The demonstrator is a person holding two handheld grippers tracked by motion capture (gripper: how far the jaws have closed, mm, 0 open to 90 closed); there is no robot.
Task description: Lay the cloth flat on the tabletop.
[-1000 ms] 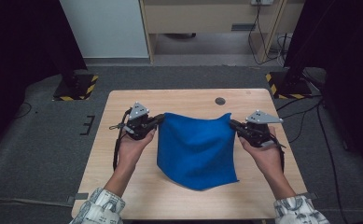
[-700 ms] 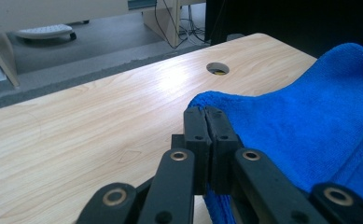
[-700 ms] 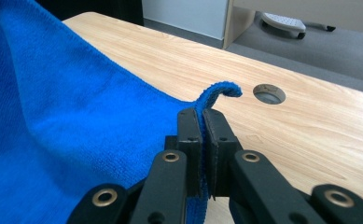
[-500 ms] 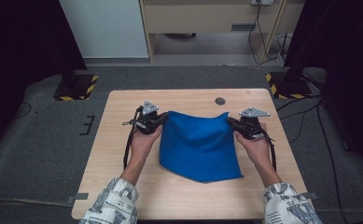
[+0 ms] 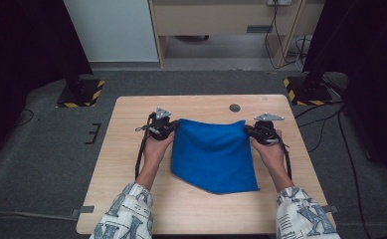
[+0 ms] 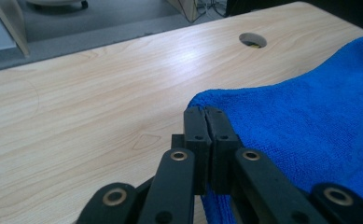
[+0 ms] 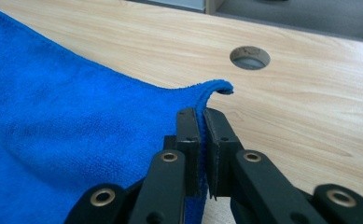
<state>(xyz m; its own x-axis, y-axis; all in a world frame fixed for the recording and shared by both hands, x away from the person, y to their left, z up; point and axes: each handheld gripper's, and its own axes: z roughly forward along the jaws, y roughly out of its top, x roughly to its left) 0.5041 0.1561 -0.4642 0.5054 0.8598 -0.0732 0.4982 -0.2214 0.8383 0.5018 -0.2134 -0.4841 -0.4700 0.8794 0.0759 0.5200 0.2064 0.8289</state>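
Note:
A blue cloth (image 5: 213,154) lies spread on the wooden table (image 5: 131,114), its near end tapering toward the person. My left gripper (image 5: 173,126) is shut on the cloth's far left corner (image 6: 202,100), jaws pressed together over the hem. My right gripper (image 5: 248,128) is shut on the far right corner (image 7: 216,88), whose edge curls up just past the jaws. The far edge of the cloth sags a little between the two grippers. Both corners sit low, close to the tabletop.
A round cable hole (image 5: 235,107) lies in the table beyond the cloth. Cables trail from both grippers along the forearms. A wooden cabinet (image 5: 221,20) and black stands with striped bases (image 5: 81,92) stand on the grey floor past the table.
Both grippers have moved away from the person and down toward the table, carrying the cloth's corners. The cloth has gone from hanging to lying flatter on the table.

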